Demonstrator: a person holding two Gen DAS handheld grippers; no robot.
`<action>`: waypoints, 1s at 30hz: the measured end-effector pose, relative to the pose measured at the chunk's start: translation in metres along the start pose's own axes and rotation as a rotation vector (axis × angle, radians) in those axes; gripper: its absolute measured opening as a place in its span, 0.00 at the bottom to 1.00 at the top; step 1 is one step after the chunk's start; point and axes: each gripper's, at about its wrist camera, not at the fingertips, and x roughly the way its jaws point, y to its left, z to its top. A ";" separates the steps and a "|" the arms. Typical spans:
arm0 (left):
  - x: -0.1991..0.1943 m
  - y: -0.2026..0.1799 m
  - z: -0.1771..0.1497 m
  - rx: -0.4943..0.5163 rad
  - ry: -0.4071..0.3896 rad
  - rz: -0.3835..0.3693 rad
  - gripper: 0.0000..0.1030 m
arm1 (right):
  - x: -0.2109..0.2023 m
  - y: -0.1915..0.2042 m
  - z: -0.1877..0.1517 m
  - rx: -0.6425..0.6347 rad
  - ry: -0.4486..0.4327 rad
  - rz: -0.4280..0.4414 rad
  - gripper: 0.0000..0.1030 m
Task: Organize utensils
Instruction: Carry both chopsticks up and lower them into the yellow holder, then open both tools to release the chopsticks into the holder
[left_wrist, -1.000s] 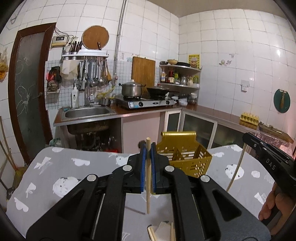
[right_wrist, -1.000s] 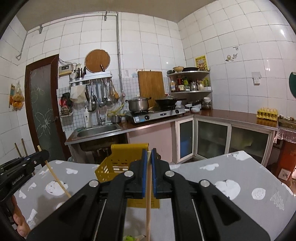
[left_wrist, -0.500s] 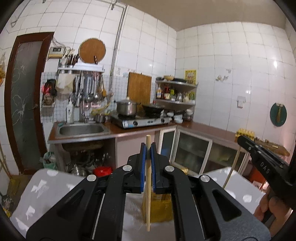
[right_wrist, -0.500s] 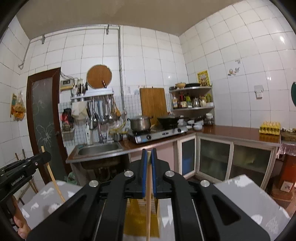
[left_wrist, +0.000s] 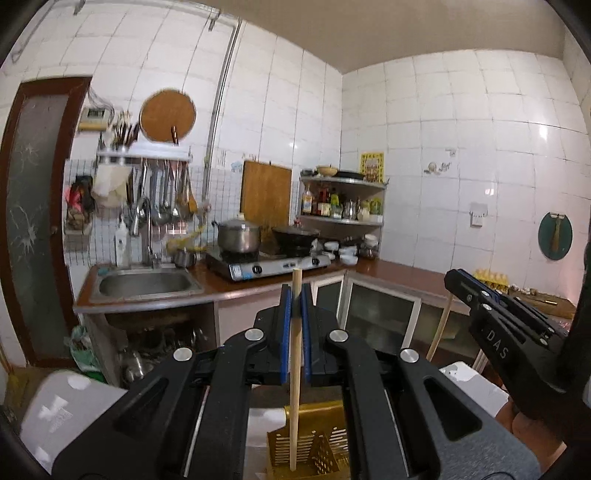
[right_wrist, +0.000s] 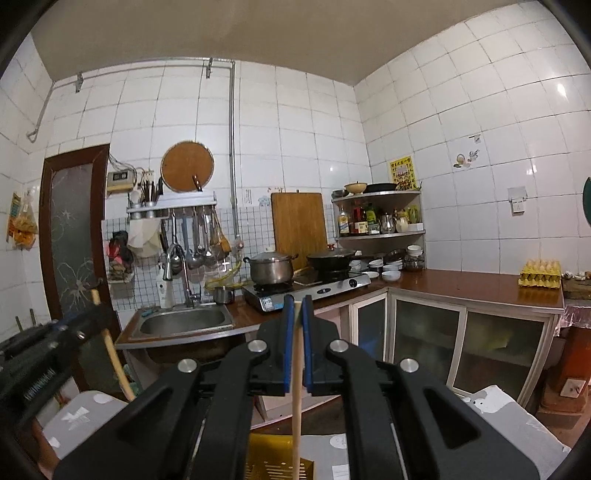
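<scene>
White tiles line the kitchen behind a sink (left_wrist: 146, 284) and stove (right_wrist: 306, 290). Left gripper (left_wrist: 295, 295) is clamped on an upright wooden chopstick (left_wrist: 294, 369) whose lower end hangs over the yellow basket (left_wrist: 314, 443) on the grey table (left_wrist: 70, 406). Right gripper (right_wrist: 296, 306) pinches another chopstick (right_wrist: 296, 387) above that basket.

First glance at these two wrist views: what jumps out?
Each gripper is shut on one upright wooden chopstick: the left gripper on the left chopstick, the right gripper on the right chopstick, dead centre in its own view. Just below the sticks sits the yellow slotted utensil basket on a grey patterned table.
</scene>
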 end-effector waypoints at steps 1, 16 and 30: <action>0.008 0.001 -0.008 -0.007 0.016 -0.002 0.04 | 0.006 0.000 -0.007 -0.004 0.015 0.002 0.05; 0.043 0.027 -0.067 -0.022 0.157 0.034 0.24 | 0.039 -0.017 -0.077 -0.013 0.206 0.006 0.07; -0.083 0.050 -0.028 0.011 0.039 0.160 0.95 | -0.047 -0.039 -0.063 0.017 0.286 -0.056 0.63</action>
